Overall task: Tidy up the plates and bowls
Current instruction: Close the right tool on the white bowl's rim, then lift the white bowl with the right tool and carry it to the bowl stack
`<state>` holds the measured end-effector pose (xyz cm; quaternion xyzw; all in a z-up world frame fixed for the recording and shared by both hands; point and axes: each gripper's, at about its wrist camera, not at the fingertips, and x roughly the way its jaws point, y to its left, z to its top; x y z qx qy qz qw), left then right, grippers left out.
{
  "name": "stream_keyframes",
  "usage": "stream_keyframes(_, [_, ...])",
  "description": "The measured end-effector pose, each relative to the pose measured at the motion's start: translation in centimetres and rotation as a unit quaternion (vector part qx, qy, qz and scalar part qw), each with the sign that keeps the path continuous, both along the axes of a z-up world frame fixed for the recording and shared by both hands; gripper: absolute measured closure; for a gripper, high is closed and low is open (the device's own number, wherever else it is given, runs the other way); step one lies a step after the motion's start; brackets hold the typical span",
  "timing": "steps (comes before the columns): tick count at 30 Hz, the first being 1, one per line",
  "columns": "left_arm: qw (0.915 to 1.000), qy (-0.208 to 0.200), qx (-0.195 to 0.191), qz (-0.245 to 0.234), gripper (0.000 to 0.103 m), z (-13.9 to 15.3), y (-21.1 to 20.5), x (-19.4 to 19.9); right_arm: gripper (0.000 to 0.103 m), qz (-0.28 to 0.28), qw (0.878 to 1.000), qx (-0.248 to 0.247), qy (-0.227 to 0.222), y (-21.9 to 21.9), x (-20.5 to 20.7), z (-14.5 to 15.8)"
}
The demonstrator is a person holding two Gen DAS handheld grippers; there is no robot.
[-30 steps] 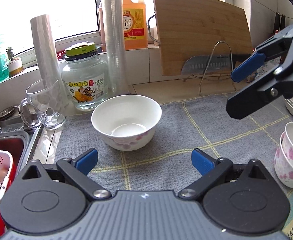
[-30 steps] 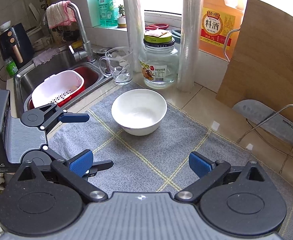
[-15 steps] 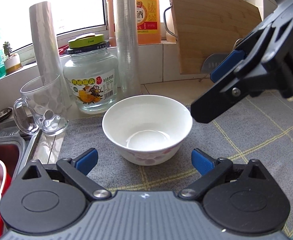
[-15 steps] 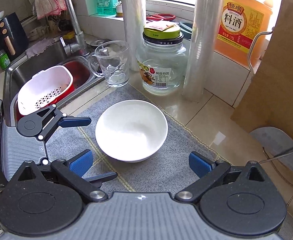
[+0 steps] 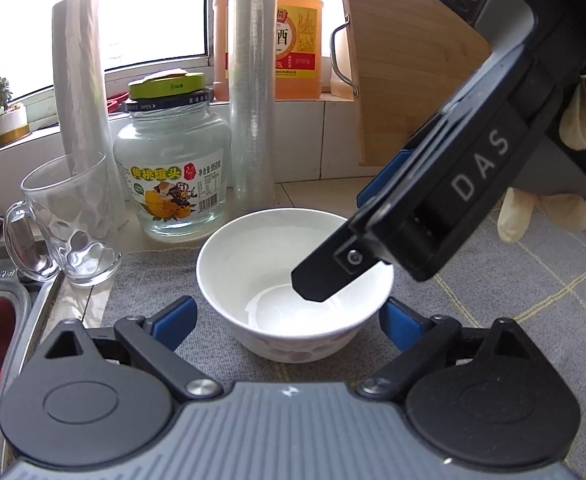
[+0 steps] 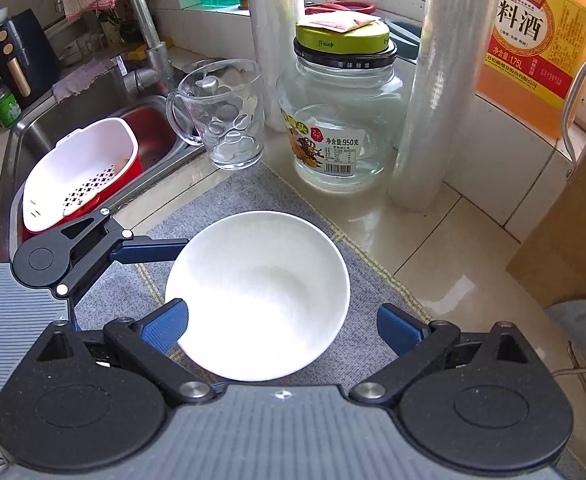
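Left wrist view low, level, close on bowl [image 5: 293,280], right wrist view steeply overhead, both sharing jar [image 6: 343,120]

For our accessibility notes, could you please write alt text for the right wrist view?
An open right gripper hangs over a white bowl on a grey mat, the left gripper beside the bowl; behind stand a glass mug and a jar.
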<state>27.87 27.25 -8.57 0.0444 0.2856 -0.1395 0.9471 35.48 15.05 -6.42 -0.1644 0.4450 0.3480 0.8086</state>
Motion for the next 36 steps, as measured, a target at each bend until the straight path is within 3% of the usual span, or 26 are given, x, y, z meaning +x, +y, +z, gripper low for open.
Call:
stream_keyframes(12, [1.0, -0.004, -0.004, -0.007, 0.01, 0.0, 0.0, 0.2, 0.012, 0.017, 1.0, -0.003, 0.018, 1.3, 2.0, -1.2])
stream_keyframes(36, [0.9999, 0.01, 0.001, -0.011, 0.01, 0.2, 0.0, 0.2, 0.017, 0.016, 0.999, 0.011, 0.028, 1.7, 2.2, -1.5])
